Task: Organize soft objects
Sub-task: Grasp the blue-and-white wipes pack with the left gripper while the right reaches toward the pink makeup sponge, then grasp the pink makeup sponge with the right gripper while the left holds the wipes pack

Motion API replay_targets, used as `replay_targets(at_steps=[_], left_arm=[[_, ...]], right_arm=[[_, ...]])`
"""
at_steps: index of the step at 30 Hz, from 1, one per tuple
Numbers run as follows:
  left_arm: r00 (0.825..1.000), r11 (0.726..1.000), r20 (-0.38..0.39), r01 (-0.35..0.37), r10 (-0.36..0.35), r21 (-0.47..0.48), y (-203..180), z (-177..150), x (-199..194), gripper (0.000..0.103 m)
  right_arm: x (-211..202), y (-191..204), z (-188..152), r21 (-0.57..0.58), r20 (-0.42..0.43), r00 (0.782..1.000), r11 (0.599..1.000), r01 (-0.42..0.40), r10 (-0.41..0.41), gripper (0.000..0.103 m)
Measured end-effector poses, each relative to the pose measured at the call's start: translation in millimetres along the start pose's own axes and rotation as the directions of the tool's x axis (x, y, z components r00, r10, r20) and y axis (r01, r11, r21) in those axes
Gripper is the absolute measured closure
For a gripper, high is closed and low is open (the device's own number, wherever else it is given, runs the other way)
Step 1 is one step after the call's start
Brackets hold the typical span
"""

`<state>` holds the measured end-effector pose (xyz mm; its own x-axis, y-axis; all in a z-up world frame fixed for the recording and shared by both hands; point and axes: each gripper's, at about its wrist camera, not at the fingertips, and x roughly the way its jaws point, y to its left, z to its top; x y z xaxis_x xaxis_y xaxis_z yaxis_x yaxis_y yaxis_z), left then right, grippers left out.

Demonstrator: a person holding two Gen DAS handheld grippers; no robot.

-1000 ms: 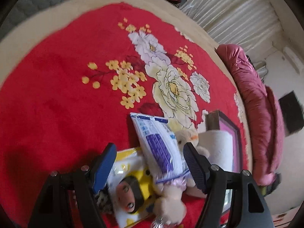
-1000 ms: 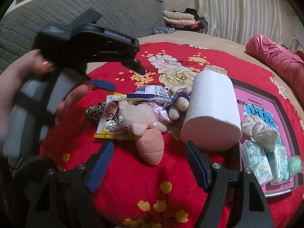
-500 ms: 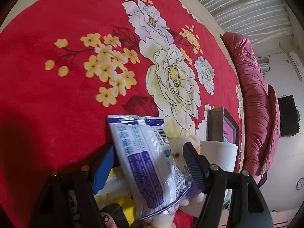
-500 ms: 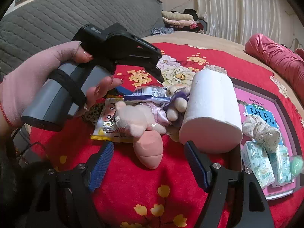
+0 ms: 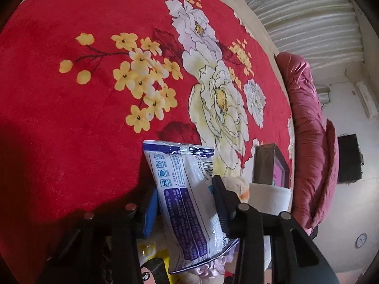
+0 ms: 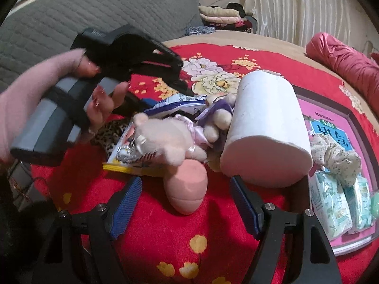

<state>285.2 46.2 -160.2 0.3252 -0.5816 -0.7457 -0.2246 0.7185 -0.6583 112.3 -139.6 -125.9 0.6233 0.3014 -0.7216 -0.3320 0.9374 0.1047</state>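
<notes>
A blue-and-white tissue pack lies on top of a pile of soft toys on the red flowered blanket. My left gripper straddles the pack. Its jaws are closing and both pads press the pack's sides. From the right wrist view the pack tilts up at the pile's far side. A pink plush doll, a purple-dressed plush and a yellow packet lie there too. My right gripper is open over a pink egg-shaped soft toy and touches nothing.
A white paper roll lies right of the pile, against a pink tray holding tissue packs and a floral cloth. A hand holds the left gripper. A rolled pink quilt lies at the bed's edge.
My left gripper came down over the pile and its jaws narrowed onto the tissue pack. The right gripper drifted slightly nearer the pile and stayed open.
</notes>
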Motion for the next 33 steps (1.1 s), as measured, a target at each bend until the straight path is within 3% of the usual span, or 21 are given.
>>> replay_targets(at_steps=[3, 7, 12, 16, 22, 33], left_arm=[[0.999, 1.000, 0.019, 0.029, -0.029, -0.007, 1.3, -1.2, -4.5, 0.063], [0.998, 0.998, 0.040, 0.057, -0.056, -0.001, -0.6, -3.5, -11.6, 0.064], [0.995, 0.996, 0.042, 0.086, -0.087, 0.017, -9.6, -5.8, -16.8, 0.064], [0.995, 0.996, 0.071, 0.066, -0.071, 0.066, -23.7, -9.5, -26.0, 0.064], [0.992, 0.989, 0.126, -0.013, -0.006, 0.147, -35.5, -19.0, -44.5, 0.064], [0.979, 0.984, 0.201, -0.074, 0.040, 0.165, -27.2, -34.7, -76.4, 0.064]], right_arm=[[2.9, -4.0, 1.1, 0.001, -0.003, 1.000, 1.000, -0.015, 0.015, 0.026], [8.5, -6.1, -0.9, -0.008, -0.022, 0.999, 0.999, -0.036, 0.036, 0.039], [14.3, -0.6, -4.5, -0.067, -0.021, 1.000, 0.998, -0.014, 0.013, 0.043], [20.1, -9.5, -5.6, -0.027, -0.035, 0.998, 0.998, -0.051, 0.050, 0.063], [11.1, -14.8, -4.5, -0.024, 0.000, 0.998, 0.997, -0.069, 0.069, 0.064], [-9.6, -12.7, -8.3, -0.005, 0.035, 0.993, 0.994, -0.111, 0.111, 0.064]])
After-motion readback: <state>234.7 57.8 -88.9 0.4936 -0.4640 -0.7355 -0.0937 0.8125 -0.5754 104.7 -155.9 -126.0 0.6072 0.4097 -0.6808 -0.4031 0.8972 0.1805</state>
